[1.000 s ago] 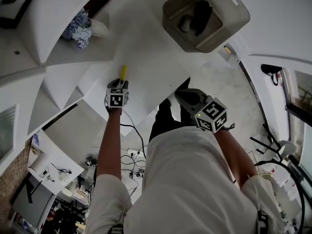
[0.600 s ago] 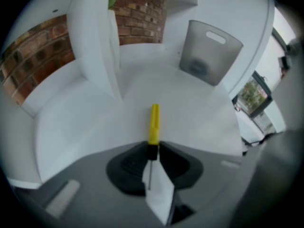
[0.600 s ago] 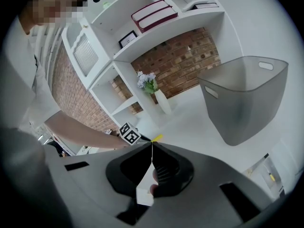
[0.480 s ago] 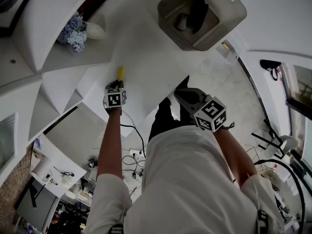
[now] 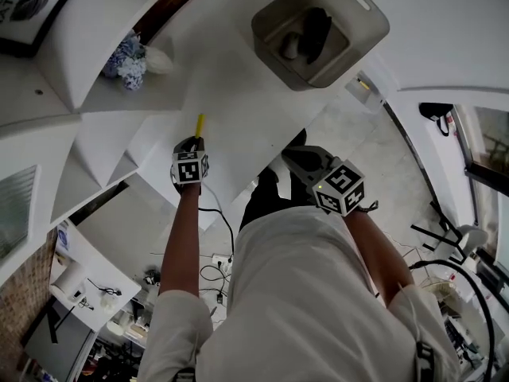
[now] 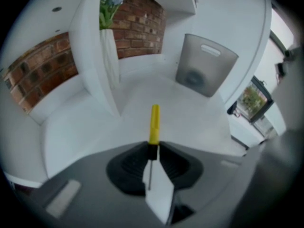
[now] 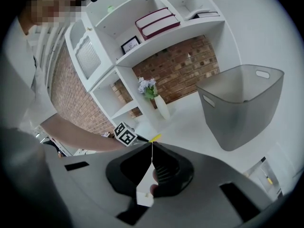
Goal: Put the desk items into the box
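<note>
while its jaws have just been closing, the left gripper (image 6: 153, 148) pinches the dark end of a yellow marker (image 6: 154, 121), which juts forward over the white desk (image 6: 190, 122). the right gripper (image 7: 151, 144) hangs near the desk's edge, jaws pressed together with nothing between them. well beyond the marker stands the grey box (image 6: 205, 66), with dark items (image 5: 314, 32) inside. a white vase of blue flowers (image 6: 109, 51) stands to the left.
</note>
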The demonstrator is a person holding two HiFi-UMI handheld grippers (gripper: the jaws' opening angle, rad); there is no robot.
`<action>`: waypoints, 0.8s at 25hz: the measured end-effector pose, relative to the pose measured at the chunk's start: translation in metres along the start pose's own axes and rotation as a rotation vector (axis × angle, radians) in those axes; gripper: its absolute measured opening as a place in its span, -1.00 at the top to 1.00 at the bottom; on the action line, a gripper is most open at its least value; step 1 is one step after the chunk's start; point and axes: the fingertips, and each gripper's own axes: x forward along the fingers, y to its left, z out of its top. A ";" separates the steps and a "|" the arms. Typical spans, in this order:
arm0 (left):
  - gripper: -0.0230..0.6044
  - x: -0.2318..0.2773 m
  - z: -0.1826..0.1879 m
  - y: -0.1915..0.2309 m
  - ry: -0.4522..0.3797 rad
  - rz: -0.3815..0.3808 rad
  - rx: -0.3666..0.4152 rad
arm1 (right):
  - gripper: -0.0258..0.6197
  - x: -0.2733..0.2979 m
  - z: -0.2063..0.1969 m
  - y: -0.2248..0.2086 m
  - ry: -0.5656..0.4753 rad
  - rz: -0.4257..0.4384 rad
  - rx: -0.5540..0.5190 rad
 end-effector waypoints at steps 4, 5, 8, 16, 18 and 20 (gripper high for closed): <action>0.69 -0.016 0.010 -0.014 -0.025 -0.020 0.014 | 0.92 -0.010 0.000 0.002 -0.027 -0.023 0.009; 0.69 -0.020 0.013 -0.018 -0.033 -0.027 0.016 | 0.92 -0.012 0.000 0.001 -0.033 -0.031 0.015; 0.69 -0.033 0.022 -0.029 -0.053 -0.051 0.015 | 0.92 -0.022 -0.001 -0.002 -0.055 -0.056 0.031; 0.69 -0.057 0.049 -0.058 -0.091 -0.082 0.028 | 0.92 -0.043 0.008 -0.014 -0.116 -0.078 0.069; 0.69 -0.060 0.057 -0.067 -0.098 -0.082 0.027 | 0.92 -0.046 0.013 -0.019 -0.120 -0.068 0.058; 0.69 -0.063 0.065 -0.077 -0.108 -0.083 0.021 | 0.92 -0.051 0.018 -0.026 -0.122 -0.059 0.047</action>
